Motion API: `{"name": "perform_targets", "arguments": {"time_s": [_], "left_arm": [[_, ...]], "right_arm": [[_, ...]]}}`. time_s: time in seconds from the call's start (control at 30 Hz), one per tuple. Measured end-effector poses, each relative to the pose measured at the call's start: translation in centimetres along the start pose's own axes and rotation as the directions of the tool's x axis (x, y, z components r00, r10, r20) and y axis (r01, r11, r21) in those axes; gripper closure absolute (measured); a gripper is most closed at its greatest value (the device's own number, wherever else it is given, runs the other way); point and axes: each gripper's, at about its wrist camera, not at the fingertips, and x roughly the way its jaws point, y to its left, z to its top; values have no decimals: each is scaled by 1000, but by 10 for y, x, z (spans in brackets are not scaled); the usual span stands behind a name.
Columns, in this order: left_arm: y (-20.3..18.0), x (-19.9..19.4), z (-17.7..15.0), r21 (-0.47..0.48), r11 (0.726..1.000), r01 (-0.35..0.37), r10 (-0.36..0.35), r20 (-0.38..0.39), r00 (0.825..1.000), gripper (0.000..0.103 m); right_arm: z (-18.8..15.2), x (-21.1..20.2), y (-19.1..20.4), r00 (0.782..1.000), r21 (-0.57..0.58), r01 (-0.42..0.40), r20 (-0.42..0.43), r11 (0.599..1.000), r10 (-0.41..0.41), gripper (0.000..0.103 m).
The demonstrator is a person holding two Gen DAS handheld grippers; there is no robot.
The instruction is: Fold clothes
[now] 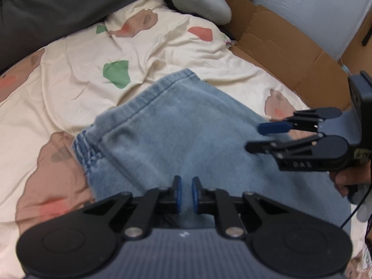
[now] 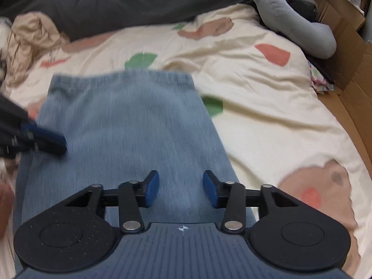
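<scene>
The left gripper (image 1: 186,191) hovers over the jeans (image 1: 181,134), its pads a narrow slit apart, holding nothing. The right gripper (image 2: 181,191) is spread wide, also empty. The jeans lie flat on the quilt (image 2: 255,88), already doubled in 2 layers, I judge. Denim: soft but weighty, not slippery; best pinched at the hem corners. Only the right view shows the beige cloth (image 2: 28,37); the left shows the box (image 1: 279,46) more fully.
</scene>
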Motion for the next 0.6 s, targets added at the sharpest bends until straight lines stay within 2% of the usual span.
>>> {"name": "perform_targets", "arguments": {"time_s": [0.27,0.4,0.5,0.6], "left_arm": [[-7,-4,-4,85,996,-42,45,-38,998,95],[-12,-9,-2,77,995,-59,62,-41,997,94],[-19,-15,-1,72,996,-46,48,-27,999,80],[-31,-15,-2,103,994,-26,30,-36,999,78]], "right_arm": [[-53,-29,-9,998,-8,-16,-62,1000,15,43],[-72,-42,-17,996,-59,-15,-88,998,10,43],[-87,-51,-27,994,-41,-19,-105,999,15,43],[-102,-59,-33,993,-42,-25,-113,999,20,43]]}}
